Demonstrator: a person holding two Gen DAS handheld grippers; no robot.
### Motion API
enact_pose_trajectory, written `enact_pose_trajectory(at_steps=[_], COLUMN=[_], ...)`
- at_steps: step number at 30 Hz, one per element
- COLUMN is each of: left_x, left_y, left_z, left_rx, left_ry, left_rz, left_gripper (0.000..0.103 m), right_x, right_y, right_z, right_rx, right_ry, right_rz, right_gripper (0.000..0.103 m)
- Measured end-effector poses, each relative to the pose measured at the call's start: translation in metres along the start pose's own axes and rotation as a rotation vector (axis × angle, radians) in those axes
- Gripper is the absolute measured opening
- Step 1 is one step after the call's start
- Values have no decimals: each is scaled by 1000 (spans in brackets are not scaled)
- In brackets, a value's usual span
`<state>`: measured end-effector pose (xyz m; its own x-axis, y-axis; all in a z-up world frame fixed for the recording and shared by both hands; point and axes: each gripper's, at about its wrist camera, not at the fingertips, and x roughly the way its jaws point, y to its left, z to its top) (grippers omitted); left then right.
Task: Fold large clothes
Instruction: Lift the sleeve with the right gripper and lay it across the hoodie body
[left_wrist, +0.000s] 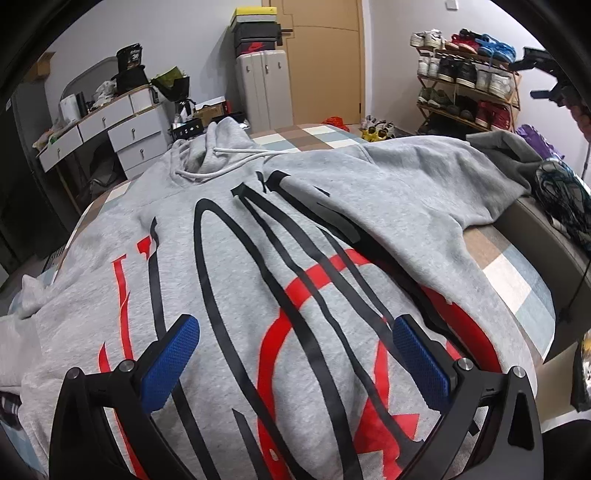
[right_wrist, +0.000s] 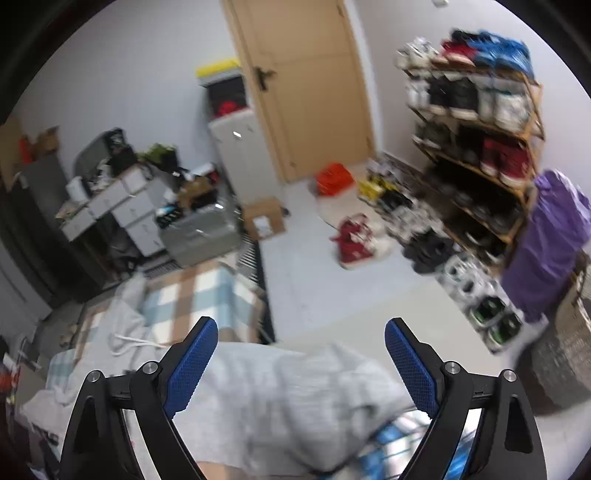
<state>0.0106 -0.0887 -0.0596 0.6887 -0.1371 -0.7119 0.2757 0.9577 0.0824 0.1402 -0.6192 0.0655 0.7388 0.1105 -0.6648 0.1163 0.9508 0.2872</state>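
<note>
A grey hoodie with black and red print lies face up on a checked bed. Its hood and white drawstring point to the far end. Its right sleeve is folded across towards the chest. My left gripper is open just above the printed chest, holding nothing. My right gripper is open and empty, raised above the bed; it also shows at the upper right of the left wrist view. Grey hoodie fabric lies blurred below the right gripper.
A shoe rack stands at the far right by a wooden door. A drawer unit with clutter stands at the far left. A purple garment hangs over a wicker basket. Shoes and boxes litter the floor.
</note>
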Motion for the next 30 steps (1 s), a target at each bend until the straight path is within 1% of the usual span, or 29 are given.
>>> enact_pose_trajectory(at_steps=[2, 4, 6, 9, 11, 12, 13, 14, 15, 16, 17, 18, 19, 20, 21, 22, 23, 24, 25, 26, 30], left_x=[-2, -1, 2, 4, 5, 5, 5, 6, 6, 7, 6, 6, 6, 6, 5, 4, 3, 3, 2, 0, -2], left_y=[-4, -6, -9, -12, -13, -12, -12, -12, -11, -10, -9, -9, -8, -8, -9, -9, -10, -10, -10, -12, -12], left_z=[-2, -3, -3, -2, -1, -1, -1, -1, 0, 0, 0, 0, 0, 1, 1, 1, 1, 1, 1, 0, 1], left_rx=[22, 40, 58, 75, 79, 78, 77, 76, 72, 67, 59, 53, 49, 48, 48, 49, 50, 50, 52, 57, 62], left_ry=[-4, -4, -4, -5, -6, -7, -7, -6, -2, 3, 5, 6, 5, 5, 4, 3, 1, -2, -6, -13, -27], left_rz=[-2, 3, 10, 25, 31, 32, 31, 32, 33, 28, 18, 12, 10, 11, 11, 8, 8, 8, 8, 12, 25], left_gripper=[102, 102, 102, 102, 102, 102, 102, 102, 102, 102, 102, 102, 102, 102, 102, 102, 102, 102, 102, 102, 102], right_x=[27, 59, 85, 118, 128, 135, 141, 146, 147, 146, 142, 138, 134, 129, 126, 123, 114, 102, 97, 81, 23], right_y=[-24, -35, -36, -26, -26, -27, -24, -22, -18, -16, -15, -16, -16, -15, -15, -15, -18, -21, -18, -26, -50], right_z=[-1, -4, -11, -23, -26, -29, -32, -35, -36, -36, -35, -36, -35, -34, -32, -31, -30, -28, -25, -23, -15], right_rx=[56, 86, 52, -76, -78, -68, -72, -97, -116, -120, -106, -86, -83, -76, -60, -35, 3, 17, 25, 64, 195], right_ry=[118, 252, 346, 442, 469, 494, 515, 525, 532, 534, 533, 525, 500, 475, 460, 439, 398, 340, 295, 221, -25], right_rz=[23, 25, 33, 8, 15, 31, 32, 2, -8, -20, -17, 5, 2, -9, -9, -13, -13, -3, -13, -15, -20], right_gripper=[93, 93, 93, 92, 89, 85, 77, 71, 57, 40, 33, 23, 15, 13, 9, 8, 7, 7, 7, 7, 7])
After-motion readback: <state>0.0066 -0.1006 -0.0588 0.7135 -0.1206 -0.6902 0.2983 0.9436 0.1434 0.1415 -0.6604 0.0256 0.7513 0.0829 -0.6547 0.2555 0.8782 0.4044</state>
